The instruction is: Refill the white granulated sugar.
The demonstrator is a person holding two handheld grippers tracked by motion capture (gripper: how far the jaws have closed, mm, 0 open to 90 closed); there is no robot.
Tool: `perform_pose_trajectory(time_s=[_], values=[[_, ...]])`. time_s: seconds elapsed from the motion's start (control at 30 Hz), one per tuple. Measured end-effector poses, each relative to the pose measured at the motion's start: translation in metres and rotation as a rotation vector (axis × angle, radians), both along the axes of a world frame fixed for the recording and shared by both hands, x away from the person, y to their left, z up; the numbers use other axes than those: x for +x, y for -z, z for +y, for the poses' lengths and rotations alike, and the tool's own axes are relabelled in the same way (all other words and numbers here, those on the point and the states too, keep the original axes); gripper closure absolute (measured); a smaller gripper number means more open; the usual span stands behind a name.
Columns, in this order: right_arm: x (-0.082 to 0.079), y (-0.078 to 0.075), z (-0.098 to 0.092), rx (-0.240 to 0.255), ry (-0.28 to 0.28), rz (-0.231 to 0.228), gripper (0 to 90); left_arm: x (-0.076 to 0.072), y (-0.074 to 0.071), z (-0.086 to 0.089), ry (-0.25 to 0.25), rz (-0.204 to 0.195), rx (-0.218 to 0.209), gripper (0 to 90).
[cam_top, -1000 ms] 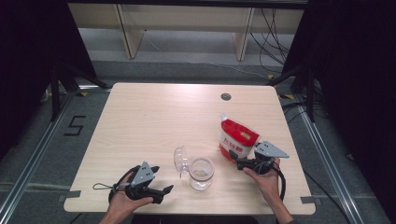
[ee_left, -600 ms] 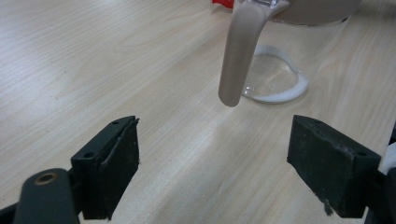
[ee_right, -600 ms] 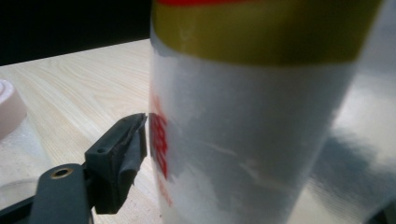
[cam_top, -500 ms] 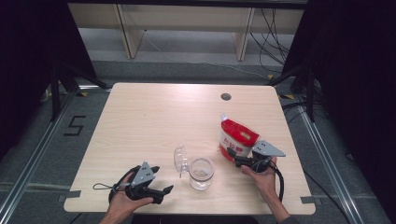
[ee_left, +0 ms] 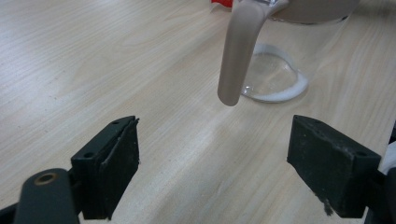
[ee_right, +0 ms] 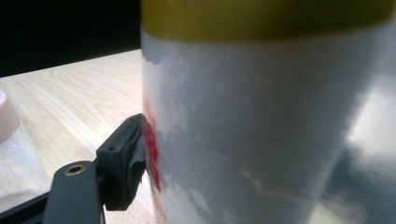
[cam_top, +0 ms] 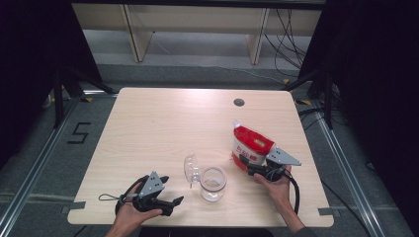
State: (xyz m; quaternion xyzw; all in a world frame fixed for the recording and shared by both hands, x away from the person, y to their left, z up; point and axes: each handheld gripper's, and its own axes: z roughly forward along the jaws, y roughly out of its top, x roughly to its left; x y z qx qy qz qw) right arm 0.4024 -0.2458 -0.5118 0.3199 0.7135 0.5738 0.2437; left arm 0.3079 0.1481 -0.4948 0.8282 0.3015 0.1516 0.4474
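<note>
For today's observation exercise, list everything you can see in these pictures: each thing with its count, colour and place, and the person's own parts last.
Table: one, light wood, centre of the high view.
Cable hole: one, dark, far right part of the table.
Glass jar: one, clear, near edge, middle.
Jar lid: one, clear, hinged open on the jar's left.
Bag: one, red and white, standing at the right.
Left gripper: one, black, near left, jaws open over bare table.
Right gripper: one, black, at the bag's base; one pad touches the bag, jaws have just been closing.
Hands: two, at the near edge.
</note>
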Motion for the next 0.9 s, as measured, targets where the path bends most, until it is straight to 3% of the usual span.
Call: perform_pose_trajectory(time_s=[0.03,0.07,0.17,0.3,0.33,0.37,0.5,0.57,0.77,0.83,0.87,0.9], values=[[0.0006,0.0009,-0.0003,-0.011,0.029,-0.012,26.4,-0.0006,0.0004,-0.0005,-0.006,0.014,-0.010,16.4],[0.0007,0.0014,0.0007,0.001,0.009,0.007,26.2,-0.0004,0.0002,-0.0002,-0.003,0.011,-0.005,16.4],[0.0010,0.0021,0.0005,0.004,0.028,0.006,26.2,-0.0004,0.0006,-0.0005,-0.003,0.015,-0.013,16.4],[0.0062,0.0042,0.0007,0.021,0.012,-0.043,25.7,-0.0007,0.0004,-0.0006,-0.005,0.014,-0.008,16.4],[0.0030,0.0043,0.0017,0.036,0.020,0.014,25.6,-0.0006,0.0003,-0.0005,-0.005,0.011,-0.005,16.4],[0.0051,0.0045,0.0018,0.033,-0.002,0.002,25.3,-0.0008,0.0005,-0.0007,-0.004,0.012,-0.006,16.4],[0.0060,0.0048,0.0014,0.025,0.007,-0.001,26.2,-0.0004,0.0005,-0.0001,-0.004,0.007,0.022,16.4],[0.0054,0.0053,0.0021,0.039,0.016,0.007,26.0,0.0002,0.0000,-0.0001,0.008,-0.010,0.016,16.4],[0.0063,0.0052,0.0030,0.054,0.017,0.003,26.1,0.0001,0.0003,-0.0004,0.008,-0.007,0.010,16.4],[0.0086,0.0059,0.0033,0.062,0.007,-0.017,26.3,-0.0014,0.0012,-0.0018,-0.011,0.014,-0.013,16.4],[0.0079,0.0055,0.0030,0.056,0.018,-0.010,26.7,-0.0003,0.0004,0.0001,-0.004,0.008,0.021,16.4],[0.0080,0.0057,0.0034,0.061,0.015,-0.014,27.3,-0.0004,0.0005,-0.0003,-0.007,0.009,0.015,16.4]])
